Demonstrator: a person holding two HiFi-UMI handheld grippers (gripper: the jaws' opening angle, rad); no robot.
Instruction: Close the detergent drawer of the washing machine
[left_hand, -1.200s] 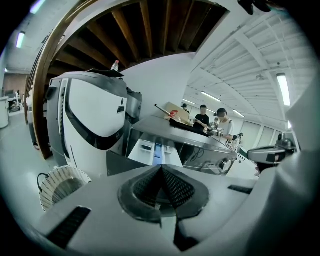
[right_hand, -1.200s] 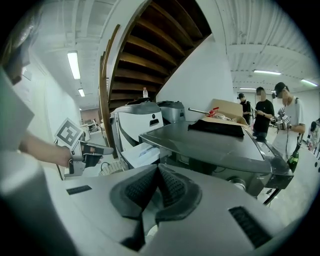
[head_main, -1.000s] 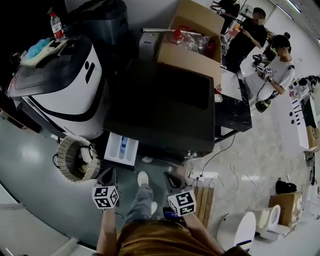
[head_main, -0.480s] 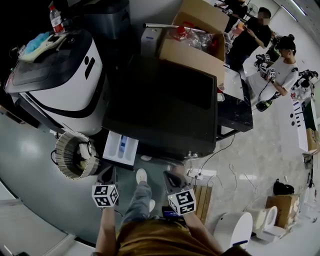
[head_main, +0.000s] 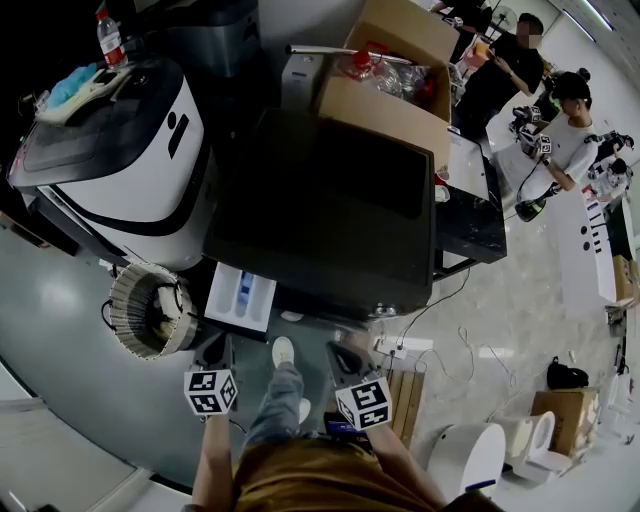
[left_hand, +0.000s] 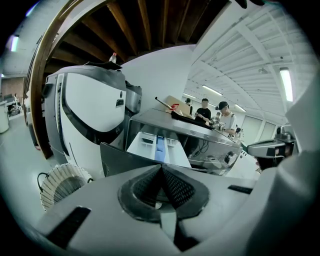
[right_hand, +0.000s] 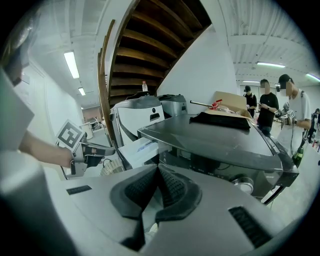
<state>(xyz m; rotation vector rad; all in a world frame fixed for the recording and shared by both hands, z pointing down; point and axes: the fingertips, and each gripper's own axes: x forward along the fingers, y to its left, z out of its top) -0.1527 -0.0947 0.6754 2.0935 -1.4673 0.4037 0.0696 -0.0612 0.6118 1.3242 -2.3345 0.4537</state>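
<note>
The detergent drawer (head_main: 242, 297) juts open at the seven o'clock corner of the dark washing machine (head_main: 330, 215). The left tool (head_main: 218, 350) and right tool (head_main: 340, 358) hang near it toward six o'clock, jaws pressed together, empty.

Glossy grey floor (head_main: 70, 370), dark wooden stair underside (right_hand: 155, 45) overhead, white wall (right_hand: 200, 75) beside it, strip lights (right_hand: 71, 64) lit

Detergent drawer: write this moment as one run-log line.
detergent drawer: open | left gripper: shut, empty | right gripper: shut, empty
</note>
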